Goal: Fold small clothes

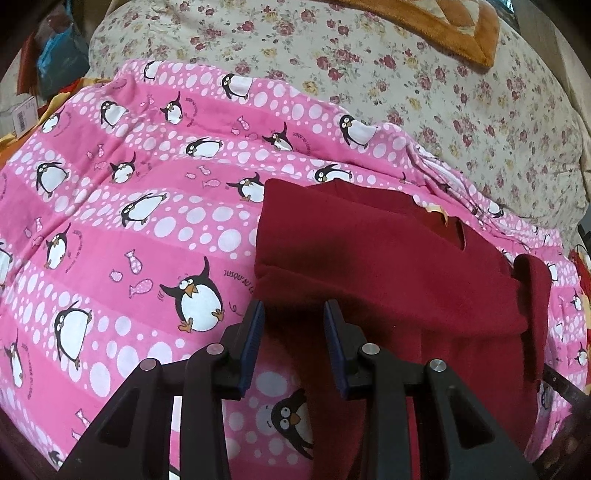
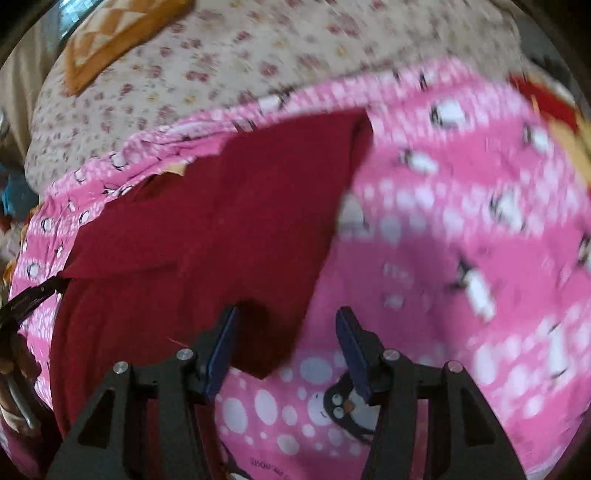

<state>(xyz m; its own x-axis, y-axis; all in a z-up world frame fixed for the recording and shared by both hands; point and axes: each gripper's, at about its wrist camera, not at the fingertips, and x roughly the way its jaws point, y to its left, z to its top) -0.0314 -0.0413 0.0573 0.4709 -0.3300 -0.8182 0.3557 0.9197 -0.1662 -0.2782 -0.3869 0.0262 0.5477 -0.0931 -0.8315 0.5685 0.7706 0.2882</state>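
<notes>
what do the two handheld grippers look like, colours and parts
Both match. The left gripper and the right gripper each have two matte black plastic linkage arms with triangular cut-outs, joined by round silver pivot pins. Each finger ends in a flat dark blue pad with a finely ribbed face. No cables or markings show on them, and no sleeve is in view.

A pink blanket point(image 1: 147, 206) printed with penguins, white dots and small fish covers most of the bed, spreading from the centre toward 9 o'clock in the left wrist view. Beyond it, toward 12 and 2 o'clock, lies a cream floral bedcover point(image 1: 424, 92) with red and yellow roses. At 1 o'clock an orange quilted cushion point(image 1: 443, 26) rests on that bedcover. At 10 o'clock, off the bed, sits dim clutter with something blue point(image 1: 59, 48). The light is soft and even.
</notes>
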